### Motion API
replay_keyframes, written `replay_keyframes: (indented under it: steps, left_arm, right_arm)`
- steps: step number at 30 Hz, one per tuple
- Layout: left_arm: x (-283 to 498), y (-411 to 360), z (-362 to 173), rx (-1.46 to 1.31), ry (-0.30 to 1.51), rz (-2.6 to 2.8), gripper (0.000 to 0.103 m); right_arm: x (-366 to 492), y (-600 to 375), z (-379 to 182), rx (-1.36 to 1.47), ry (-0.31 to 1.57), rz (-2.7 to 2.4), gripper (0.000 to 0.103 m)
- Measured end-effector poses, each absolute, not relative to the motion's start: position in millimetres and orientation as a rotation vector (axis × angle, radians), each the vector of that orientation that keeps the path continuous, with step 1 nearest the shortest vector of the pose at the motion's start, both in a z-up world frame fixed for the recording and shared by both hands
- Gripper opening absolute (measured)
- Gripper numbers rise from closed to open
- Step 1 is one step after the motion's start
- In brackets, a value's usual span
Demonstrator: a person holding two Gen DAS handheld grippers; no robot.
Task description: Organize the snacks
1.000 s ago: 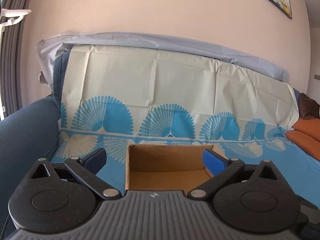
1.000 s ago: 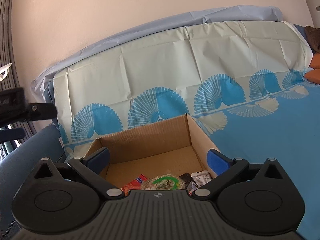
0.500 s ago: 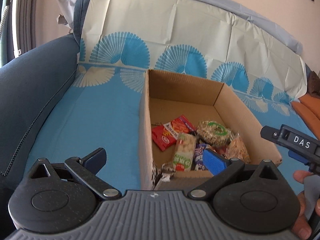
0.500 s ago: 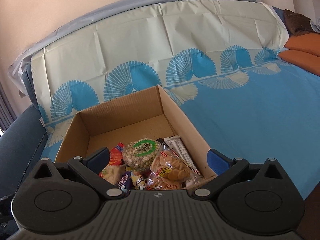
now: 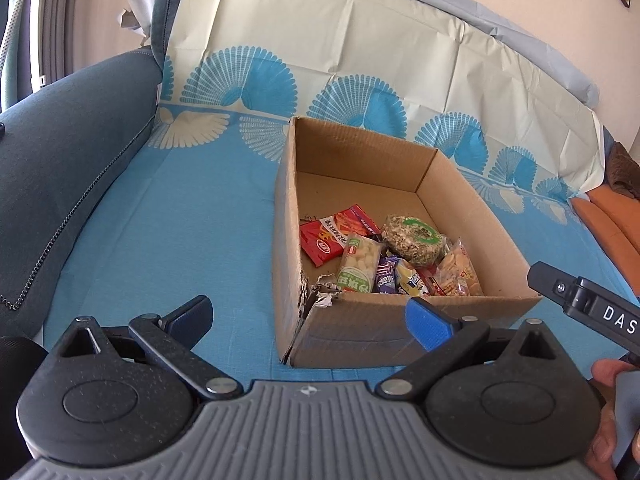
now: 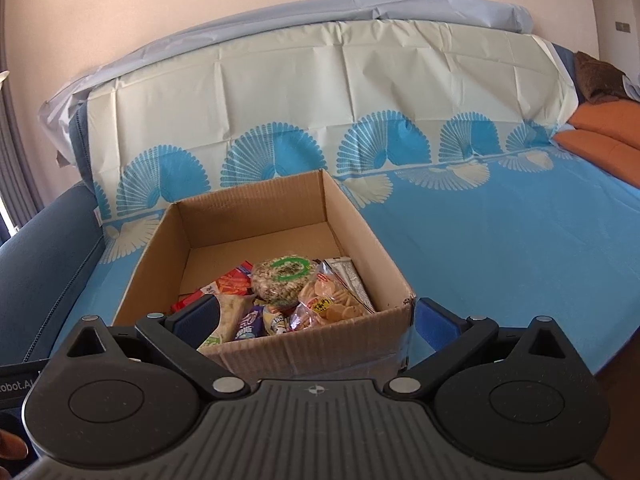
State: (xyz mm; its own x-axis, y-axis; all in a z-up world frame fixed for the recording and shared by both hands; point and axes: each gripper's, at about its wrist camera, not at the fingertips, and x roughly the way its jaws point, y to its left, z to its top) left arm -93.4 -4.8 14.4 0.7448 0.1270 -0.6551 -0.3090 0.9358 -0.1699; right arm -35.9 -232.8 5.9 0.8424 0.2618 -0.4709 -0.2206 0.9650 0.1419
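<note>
meanwhile both grippers' fingers [image 5: 428, 322] [image 6: 434, 322] gape wide, empty, before the cardboard box [image 6: 280, 216], its snacks [image 6: 280, 276] piled nearest.

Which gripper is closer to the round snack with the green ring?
Right. The right gripper sits over the box's near edge, just before the round snack. The left gripper hangs outside the box's torn corner, farther away.

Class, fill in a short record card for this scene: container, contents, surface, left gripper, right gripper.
container: open brown cardboard box, near-left corner torn
contents: red snack packet, round green-labelled seed cake, clear bag of golden crackers, other packets, all in near half
surface: blue fan-patterned sheet
left gripper: open, empty, before box
right gripper: open, empty, before box
</note>
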Motion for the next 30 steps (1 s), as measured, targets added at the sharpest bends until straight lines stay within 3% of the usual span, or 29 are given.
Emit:
replay_keyframes:
  steps: [30]
  left_arm:
    - [-75, -12, -20, -0.251, 0.643, 0.192, 0.102]
  right_arm:
    - [-24, -205, -7, -0.008, 0.482, 0.318, 0.102]
